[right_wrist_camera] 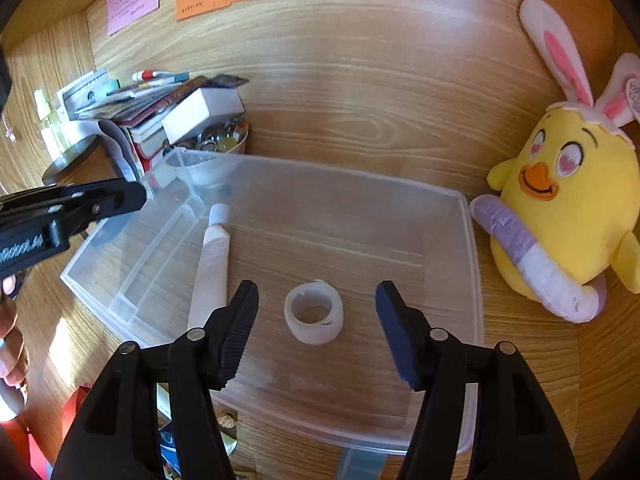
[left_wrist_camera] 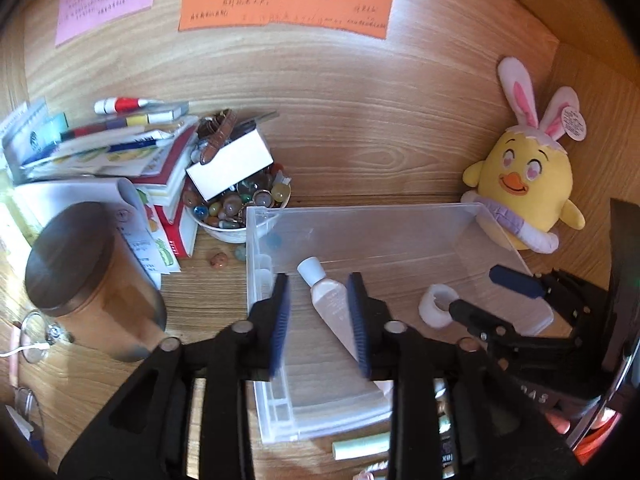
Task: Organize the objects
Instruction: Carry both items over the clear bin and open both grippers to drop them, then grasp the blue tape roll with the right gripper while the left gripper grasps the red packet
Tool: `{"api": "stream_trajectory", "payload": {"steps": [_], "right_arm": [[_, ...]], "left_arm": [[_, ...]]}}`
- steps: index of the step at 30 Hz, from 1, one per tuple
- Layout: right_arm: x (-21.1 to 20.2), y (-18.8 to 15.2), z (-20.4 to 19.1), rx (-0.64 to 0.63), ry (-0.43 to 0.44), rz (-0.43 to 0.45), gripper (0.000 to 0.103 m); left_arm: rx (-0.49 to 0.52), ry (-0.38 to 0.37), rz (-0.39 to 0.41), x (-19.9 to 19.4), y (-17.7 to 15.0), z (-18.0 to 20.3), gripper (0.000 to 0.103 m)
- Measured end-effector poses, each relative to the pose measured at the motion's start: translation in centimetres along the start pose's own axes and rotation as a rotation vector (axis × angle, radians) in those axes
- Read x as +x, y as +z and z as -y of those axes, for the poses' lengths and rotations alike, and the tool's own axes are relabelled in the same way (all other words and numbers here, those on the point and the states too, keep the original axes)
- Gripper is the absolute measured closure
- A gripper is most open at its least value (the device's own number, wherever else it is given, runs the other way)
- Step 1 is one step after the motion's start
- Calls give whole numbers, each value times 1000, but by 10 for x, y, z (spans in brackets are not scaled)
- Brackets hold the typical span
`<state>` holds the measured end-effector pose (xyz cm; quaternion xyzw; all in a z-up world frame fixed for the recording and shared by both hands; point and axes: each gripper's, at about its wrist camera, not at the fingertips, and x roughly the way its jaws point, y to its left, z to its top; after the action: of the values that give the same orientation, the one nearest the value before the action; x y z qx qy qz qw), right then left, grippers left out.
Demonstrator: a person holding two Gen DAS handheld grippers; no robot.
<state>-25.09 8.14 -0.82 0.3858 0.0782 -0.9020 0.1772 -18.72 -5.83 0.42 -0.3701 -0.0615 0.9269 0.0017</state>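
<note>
A clear plastic bin (left_wrist_camera: 256,280) (right_wrist_camera: 474,264) stands on the wooden desk. Inside lie a white tube (left_wrist_camera: 332,300) (right_wrist_camera: 212,264) and a white tape roll (left_wrist_camera: 434,306) (right_wrist_camera: 314,314). My left gripper (left_wrist_camera: 320,320) is open above the bin, its fingers either side of the tube, not touching it. My right gripper (right_wrist_camera: 318,328) is open and empty, hovering over the tape roll; it also shows in the left wrist view (left_wrist_camera: 488,292). The left gripper shows at the left of the right wrist view (right_wrist_camera: 80,204).
A yellow plush chick (left_wrist_camera: 520,184) (right_wrist_camera: 568,208) sits right of the bin. A bowl of coloured stones (left_wrist_camera: 236,208), a white box (left_wrist_camera: 230,168), stacked books (left_wrist_camera: 120,152) and a lidded jar (left_wrist_camera: 88,276) crowd the left. Paper notes (left_wrist_camera: 286,4) hang on the back wall.
</note>
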Motion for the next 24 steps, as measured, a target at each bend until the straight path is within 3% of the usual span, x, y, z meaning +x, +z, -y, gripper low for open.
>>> {"api": "stream_trajectory", "payload": {"steps": [10,13,19,24], "right_arm": [[-35,-2,4,12,-5,62,31],[-47,-7,6,18,-8,80,27],[-67,-18,14,49,-2,104,22],[-79,-31,16,54,-26,107,21]], "left_arm": [[74,43,88,-55,-20,11,17],[94,58,99,-70,-31,11,9],[130,72,77,-85,-59,7,6],[88,64,25,-89,-85,-7,6]]}}
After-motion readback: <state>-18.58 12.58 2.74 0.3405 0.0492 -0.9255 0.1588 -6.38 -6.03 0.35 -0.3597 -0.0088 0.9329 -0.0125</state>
